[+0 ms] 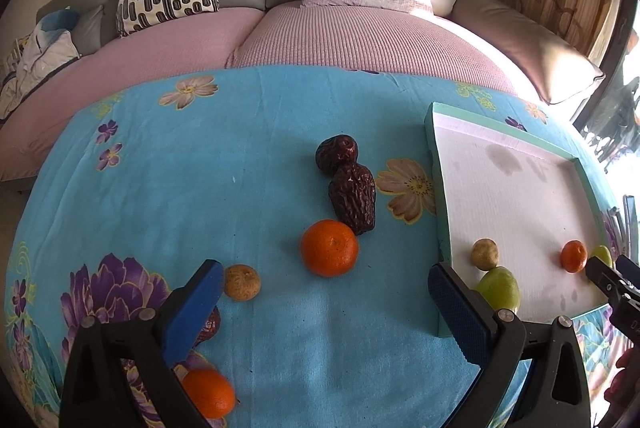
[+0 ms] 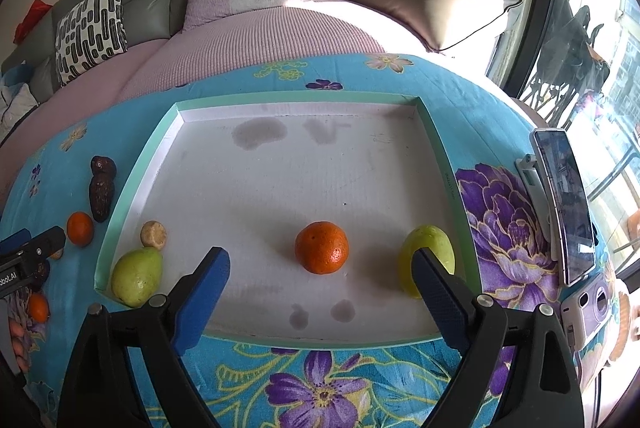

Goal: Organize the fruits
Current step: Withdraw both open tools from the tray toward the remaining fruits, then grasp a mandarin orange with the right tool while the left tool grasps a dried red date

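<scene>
Orange (image 2: 321, 247) between open right tongs (image 2: 320, 278)

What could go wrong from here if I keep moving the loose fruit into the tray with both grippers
The left gripper is open near the orange, which touches a wrinkled date; closing there might nudge the date or let the round orange roll. The tray has a raised rim, so a low carry could catch it. A phone stands propped beside the tray, where a wide swing of the right gripper might tip it.
</scene>
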The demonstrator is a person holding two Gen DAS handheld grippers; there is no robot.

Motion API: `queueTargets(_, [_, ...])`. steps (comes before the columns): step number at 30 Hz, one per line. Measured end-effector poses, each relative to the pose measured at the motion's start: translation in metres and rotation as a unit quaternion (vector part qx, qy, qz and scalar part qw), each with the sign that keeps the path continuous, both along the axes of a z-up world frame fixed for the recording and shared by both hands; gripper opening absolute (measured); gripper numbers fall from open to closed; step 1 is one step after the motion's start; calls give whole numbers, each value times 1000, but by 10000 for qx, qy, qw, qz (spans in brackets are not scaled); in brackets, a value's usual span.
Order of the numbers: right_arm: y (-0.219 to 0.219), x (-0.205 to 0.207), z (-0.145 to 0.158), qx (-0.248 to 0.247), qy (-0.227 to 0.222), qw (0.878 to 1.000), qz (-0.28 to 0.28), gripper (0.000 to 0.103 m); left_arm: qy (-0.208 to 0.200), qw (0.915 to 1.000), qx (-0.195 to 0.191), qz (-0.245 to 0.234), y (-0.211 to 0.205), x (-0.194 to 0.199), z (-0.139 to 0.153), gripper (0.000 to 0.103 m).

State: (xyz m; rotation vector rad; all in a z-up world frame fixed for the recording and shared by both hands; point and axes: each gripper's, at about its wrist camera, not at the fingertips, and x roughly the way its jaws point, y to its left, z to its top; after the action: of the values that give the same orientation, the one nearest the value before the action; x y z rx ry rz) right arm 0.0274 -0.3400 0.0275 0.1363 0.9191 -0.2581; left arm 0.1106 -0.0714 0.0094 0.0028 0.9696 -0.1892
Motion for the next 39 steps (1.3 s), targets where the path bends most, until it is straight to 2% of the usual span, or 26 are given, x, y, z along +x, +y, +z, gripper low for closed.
queueTargets(7, [13, 7, 2, 134, -141, 9996, 188, 93, -173, 9995, -37, 266, 34, 2, 7, 103])
queueTargets(13, [35, 15, 6, 306, -341, 9981, 418, 93, -246, 9959, -252, 832, 86, 2, 13, 103])
queueTargets(19, [66, 25, 11, 314, -457, 9961, 686, 93, -209, 9879, -393, 1483, 134, -2, 13, 103])
queueTargets(23, [90, 33, 14, 349, -513, 9936, 945, 93, -242, 9850, -521, 1626, 152, -8, 13, 103])
queueTargets(27, [115, 39, 15, 394, -566, 9896, 1261, 92, -197, 9864, -527, 1544, 154, -14, 8, 102])
queueTargets(29, [127, 42, 17, 438, -623, 9867, 1436, 90, -135, 9881, -506, 1447, 151, -17, 4, 102])
queueTargets(34, [151, 49, 16, 578, -731, 9784, 1844, 73, 0, 9906, -487, 1281, 143, -19, -6, 101])
queueTargets(37, [163, 55, 11, 602, -704, 9743, 2054, 71, 78, 9917, -498, 1179, 138, -20, -12, 96])
queueTargets(38, [166, 58, 8, 626, -680, 9730, 2113, 68, 112, 9921, -504, 1147, 137, -20, -13, 93])
queueTargets(39, [170, 60, 6, 653, -655, 9718, 2169, 61, 148, 9922, -506, 1126, 135, -19, -15, 92])
